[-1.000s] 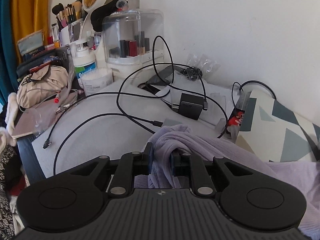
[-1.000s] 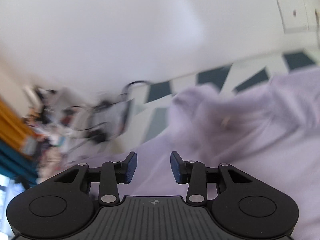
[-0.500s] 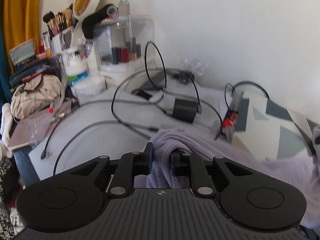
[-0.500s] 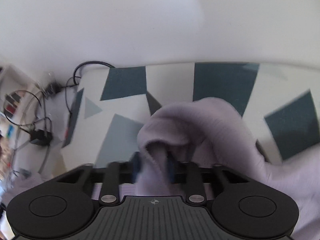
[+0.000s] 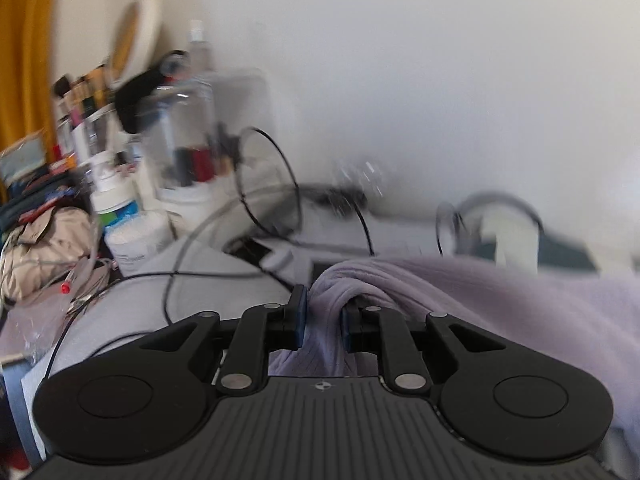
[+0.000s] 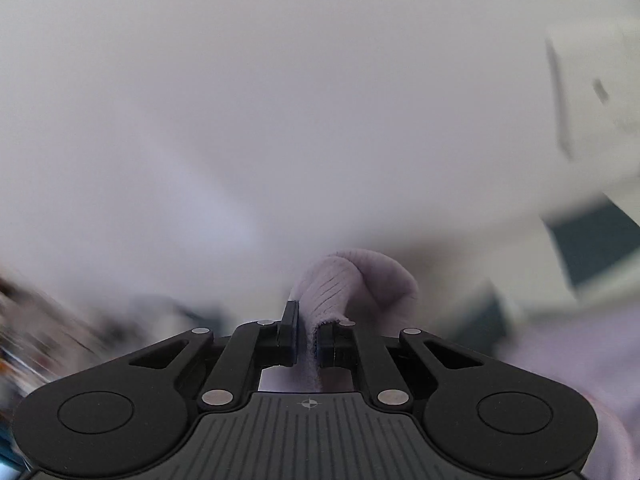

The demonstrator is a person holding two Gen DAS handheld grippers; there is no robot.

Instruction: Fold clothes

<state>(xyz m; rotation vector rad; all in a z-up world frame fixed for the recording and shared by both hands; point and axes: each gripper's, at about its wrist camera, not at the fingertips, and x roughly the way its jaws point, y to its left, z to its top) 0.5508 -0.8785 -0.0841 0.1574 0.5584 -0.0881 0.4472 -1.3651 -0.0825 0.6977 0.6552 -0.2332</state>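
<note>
Left fingers [image 5: 322, 322] pinching lilac garment [image 5: 500, 300]; right fingers [image 6: 307, 338] clamped on another bunch [image 6: 352, 284]. Cloth bulging ahead of both, trailing rightward from left. Span between grips: likely fold axis. Both equally engaged.

Desk [image 5: 132, 308] clutter at left motion-blurred, lilac garment [image 5: 500, 300] cut off at right edge, right wrist view background smeared, left edge unreadable
</note>
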